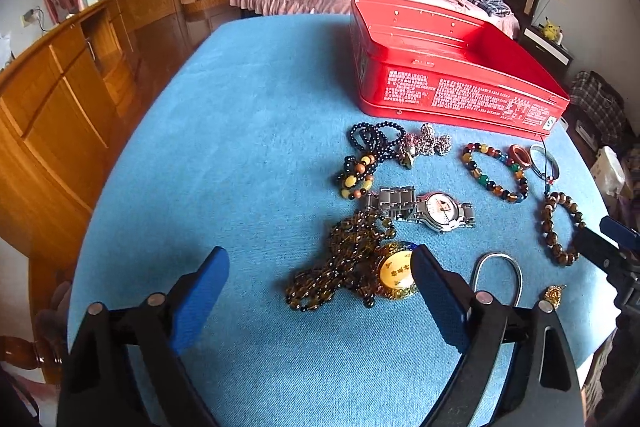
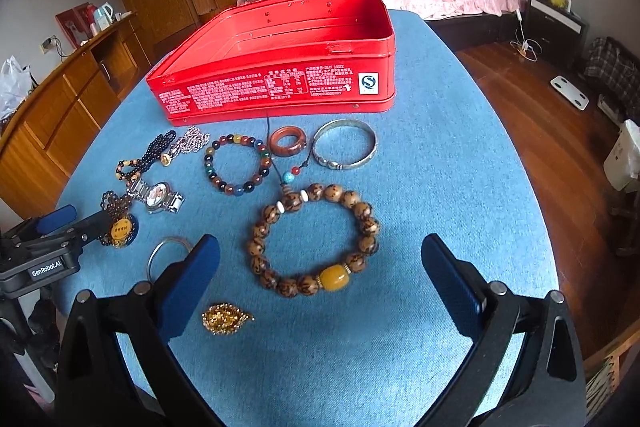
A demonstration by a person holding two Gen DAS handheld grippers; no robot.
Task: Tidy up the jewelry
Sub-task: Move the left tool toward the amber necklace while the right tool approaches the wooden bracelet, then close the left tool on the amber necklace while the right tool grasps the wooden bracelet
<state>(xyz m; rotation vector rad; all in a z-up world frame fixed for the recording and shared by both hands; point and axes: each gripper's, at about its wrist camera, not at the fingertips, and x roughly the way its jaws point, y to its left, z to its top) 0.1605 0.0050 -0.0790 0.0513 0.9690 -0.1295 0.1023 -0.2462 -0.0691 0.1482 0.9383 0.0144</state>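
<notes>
Jewelry is lying spread across a blue-clothed counter [image 2: 460, 187] as a person's two handheld tools are bearing down on it, nothing yet in the open red tin [image 2: 280, 67] standing at the far edge. At far left, the left gripper [image 1: 320, 275] is hovering with its jaws spread wide and holding nothing, a dark amber bead necklace [image 1: 340, 267] with a yellow pendant [image 1: 398, 275] lying between its fingers, the pendant just beside the right-hand one. Past it are lying a steel watch [image 1: 424, 211], a thin wire bangle [image 1: 498, 273] and a multicoloured bead bracelet [image 2: 236, 163]. Further right, the right gripper [image 2: 320, 267] is likewise hanging wide and empty over a brown wooden-bead bracelet [image 2: 316, 239] with an amber stone, a small gold trinket [image 2: 226, 319] lying near its left finger. A red-brown ring [image 2: 287, 141] and a silver bangle [image 2: 346, 143] are resting just in front of the tin. The step in hand appears to be the approach for a first pick; the next move likely calls for lowering until the fingers straddle the beads, closing, then carrying the piece over the tin's near wall
</notes>
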